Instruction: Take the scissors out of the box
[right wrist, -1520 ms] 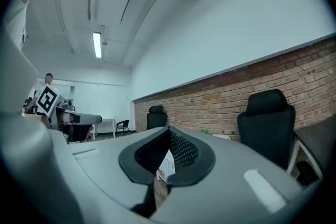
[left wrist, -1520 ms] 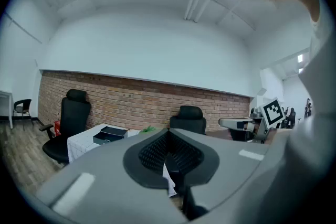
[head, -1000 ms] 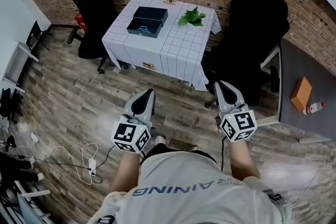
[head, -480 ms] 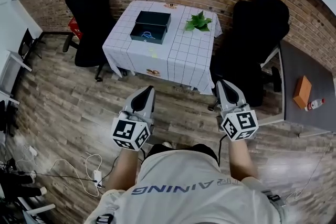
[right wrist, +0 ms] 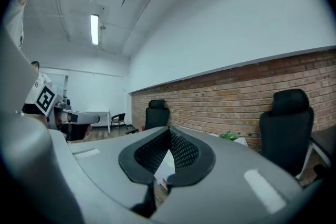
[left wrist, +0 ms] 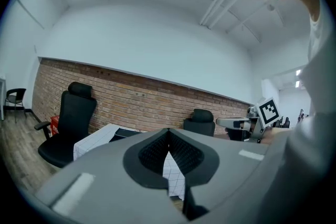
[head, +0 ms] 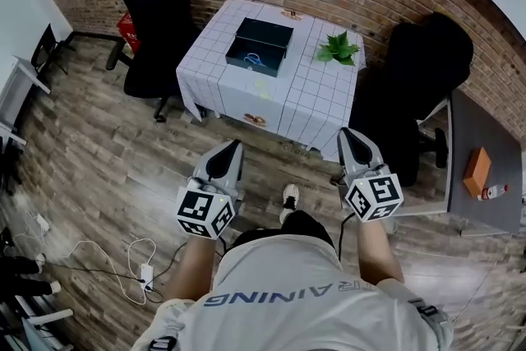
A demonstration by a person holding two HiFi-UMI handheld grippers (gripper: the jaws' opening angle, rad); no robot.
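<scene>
A dark open box (head: 261, 45) stands on a table with a white checked cloth (head: 283, 94) by the brick wall, well ahead of me. Blue-handled scissors (head: 255, 58) lie inside it. My left gripper (head: 229, 145) and right gripper (head: 348, 133) are held level in front of the body, far short of the table, above the wooden floor. Both are shut with nothing between the jaws. In the left gripper view the shut jaws (left wrist: 168, 131) point toward the table (left wrist: 97, 139); in the right gripper view the shut jaws (right wrist: 169, 130) point the same way.
Black office chairs stand left (head: 156, 8) and right (head: 427, 66) of the table. A green plant (head: 339, 49) sits on the cloth. A grey desk (head: 485, 136) at right carries an orange box (head: 475, 170) and a bottle (head: 493, 192). Cables (head: 123, 255) lie on the floor at left.
The person has walked forward across the floor; the table and box have shifted right and slightly nearer in the head view. Both grippers stay shut and empty in front of the body.
</scene>
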